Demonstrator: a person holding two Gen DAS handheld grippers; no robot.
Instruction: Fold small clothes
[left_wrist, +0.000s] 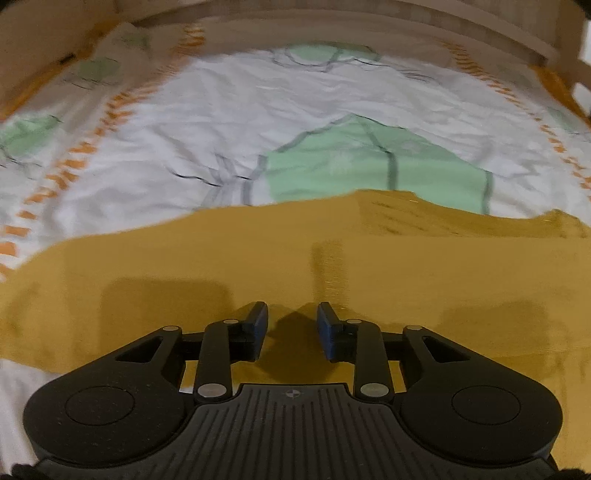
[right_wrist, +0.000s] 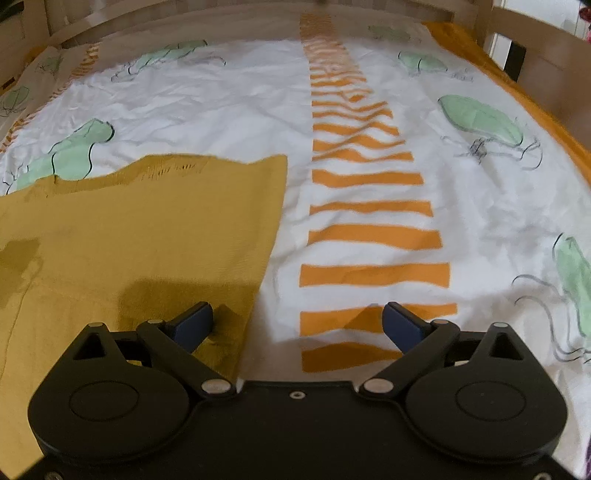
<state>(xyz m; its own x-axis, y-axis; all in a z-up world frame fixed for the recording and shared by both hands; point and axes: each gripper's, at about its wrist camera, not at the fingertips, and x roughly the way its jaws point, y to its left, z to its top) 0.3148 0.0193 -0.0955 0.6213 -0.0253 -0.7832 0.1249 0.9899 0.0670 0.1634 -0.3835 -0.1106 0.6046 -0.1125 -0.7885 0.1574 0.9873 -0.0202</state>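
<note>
A mustard-yellow garment (left_wrist: 258, 266) lies flat on a white bed cover (left_wrist: 207, 110) printed with green shapes and orange dashes. My left gripper (left_wrist: 291, 314) hovers over the middle of the cloth, its blue pads a little apart and nothing between them. In the right wrist view the same garment (right_wrist: 147, 229) fills the lower left, its straight right edge running down toward the gripper. My right gripper (right_wrist: 297, 317) stands wide open over that edge: one fingertip (right_wrist: 195, 319) is above the cloth, the other above the orange-striped cover (right_wrist: 369, 236).
A wooden bed frame (left_wrist: 443, 22) rims the far side of the cover, and wooden slats (right_wrist: 524, 55) stand at the far right. An orange border (right_wrist: 476, 51) runs along the cover's right edge. White cover stretches beyond the garment.
</note>
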